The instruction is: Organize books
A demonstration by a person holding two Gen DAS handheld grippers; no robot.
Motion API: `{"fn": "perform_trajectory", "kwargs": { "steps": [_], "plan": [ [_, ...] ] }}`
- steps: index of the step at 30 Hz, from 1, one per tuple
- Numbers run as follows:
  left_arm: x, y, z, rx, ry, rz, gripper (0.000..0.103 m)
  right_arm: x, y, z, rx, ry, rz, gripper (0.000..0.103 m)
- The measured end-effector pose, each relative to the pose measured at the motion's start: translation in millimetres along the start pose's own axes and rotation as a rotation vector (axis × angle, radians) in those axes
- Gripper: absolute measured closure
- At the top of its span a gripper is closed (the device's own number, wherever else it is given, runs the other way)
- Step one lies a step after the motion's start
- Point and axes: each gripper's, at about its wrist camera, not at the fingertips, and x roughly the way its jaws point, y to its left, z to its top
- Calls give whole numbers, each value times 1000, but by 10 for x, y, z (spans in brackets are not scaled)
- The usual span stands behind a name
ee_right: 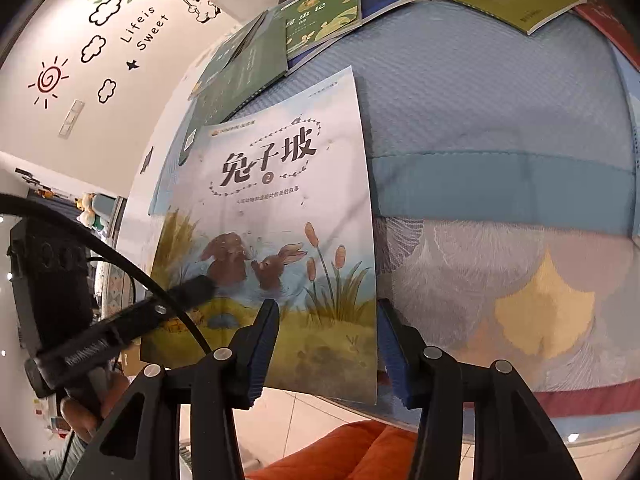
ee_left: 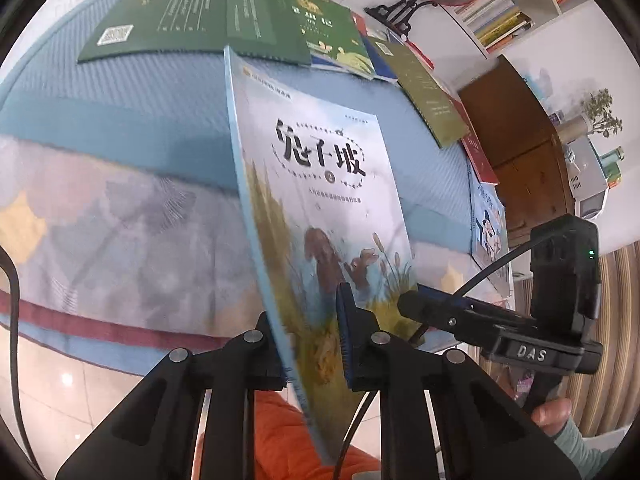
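Note:
A thin picture book with two rabbits on a pale blue cover is held up in the air over the bed. My left gripper is shut on its lower edge. The same book shows in the right wrist view, with its right edge between the fingers of my right gripper, which stands open around it. The left gripper's finger shows on the book's lower left. Several green books lie at the far side of the bed; they also show in the right wrist view.
The bed has a blue quilt and a patterned sheet. Olive and red books lie along its right side. A wooden cabinet and a white bookshelf stand beyond. An orange cushion is below.

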Motion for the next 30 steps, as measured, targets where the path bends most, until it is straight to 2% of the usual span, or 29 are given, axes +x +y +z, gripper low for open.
{"fn": "perform_trajectory", "kwargs": {
  "steps": [3, 5, 8, 10, 12, 15, 16, 21, 23, 25, 29, 30],
  "plan": [
    [-47, 34, 37, -59, -8, -73, 88, 13, 56, -21, 35, 22, 29, 54],
    [-135, 122, 96, -130, -10, -182, 88, -18, 71, -22, 64, 27, 62, 52],
    [-197, 167, 179, -192, -3, -287, 88, -114, 9, -54, 105, 9, 148, 35],
    [-219, 166, 224, -208, 6, -324, 89, -110, -85, -109, 146, 9, 191, 30],
    [-205, 167, 259, -230, 20, -366, 89, -12, -177, -132, 209, 29, 275, 30],
    [-164, 204, 278, -273, 36, -411, 89, 194, -248, -114, 312, 25, 448, 31],
    [-171, 220, 274, -282, 36, -412, 89, 244, -243, -95, 327, 21, 475, 35],
    [-219, 342, 322, -276, 34, -319, 90, 380, -212, -63, 368, 24, 502, 70],
    [-201, 370, 320, -258, 52, -270, 90, 303, -140, -70, 329, 14, 478, 73],
    [-192, 347, 317, -229, 57, -213, 90, 220, 18, -37, 262, 2, 396, 74],
    [-254, 129, 342, -88, 22, -74, 90, 70, 523, 81, 25, -23, 153, 75],
    [-269, 111, 353, -68, 12, -65, 90, 30, 669, 95, -40, -32, 96, 75]
  ]
}}
